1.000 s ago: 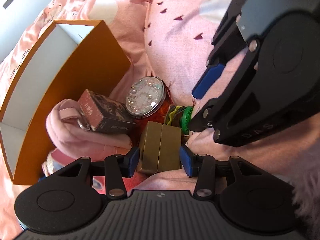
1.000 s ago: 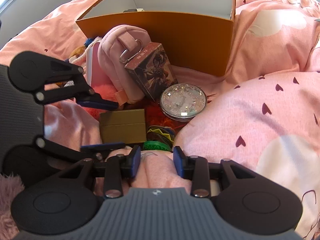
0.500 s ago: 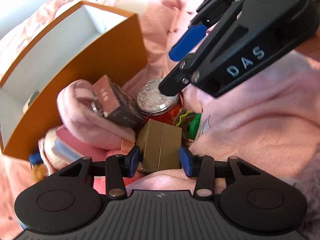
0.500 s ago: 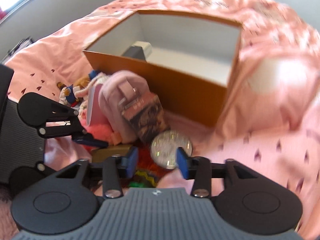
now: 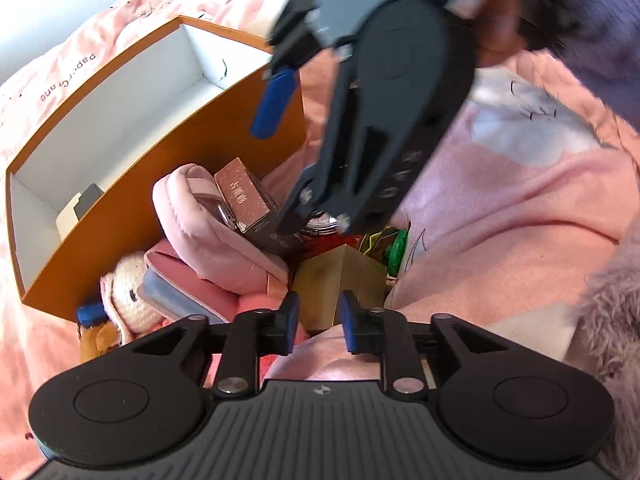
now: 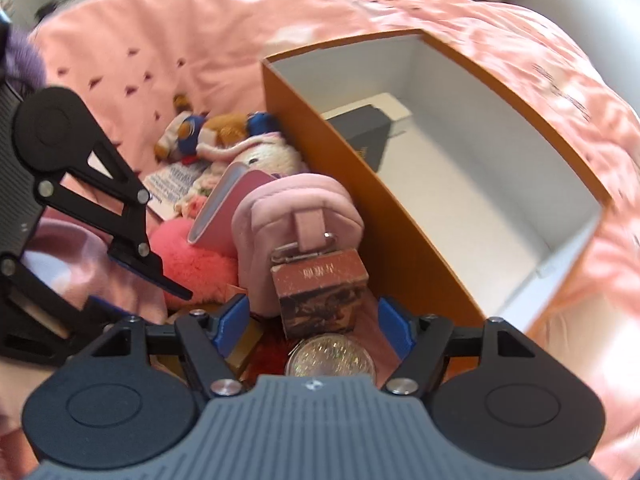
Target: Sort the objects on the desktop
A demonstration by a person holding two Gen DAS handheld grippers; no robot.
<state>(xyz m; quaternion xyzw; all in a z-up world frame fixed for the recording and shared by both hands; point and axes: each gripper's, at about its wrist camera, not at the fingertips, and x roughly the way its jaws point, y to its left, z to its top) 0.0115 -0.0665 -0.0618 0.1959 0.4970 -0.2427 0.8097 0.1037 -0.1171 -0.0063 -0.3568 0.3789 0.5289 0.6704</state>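
The small reddish-brown printed cardboard box [image 6: 318, 294] is seen just ahead of the right gripper [image 6: 312, 320], between its opening, empty jaws, leaned on the soft pink pouch [image 6: 296, 216]. It's judged light and stiff (slick corners, probably), best pinched across its flat sides. The left gripper [image 5: 316, 322] is seen opening too, nothing clamped, the olive-gold cardboard box [image 5: 336, 280] just ahead.
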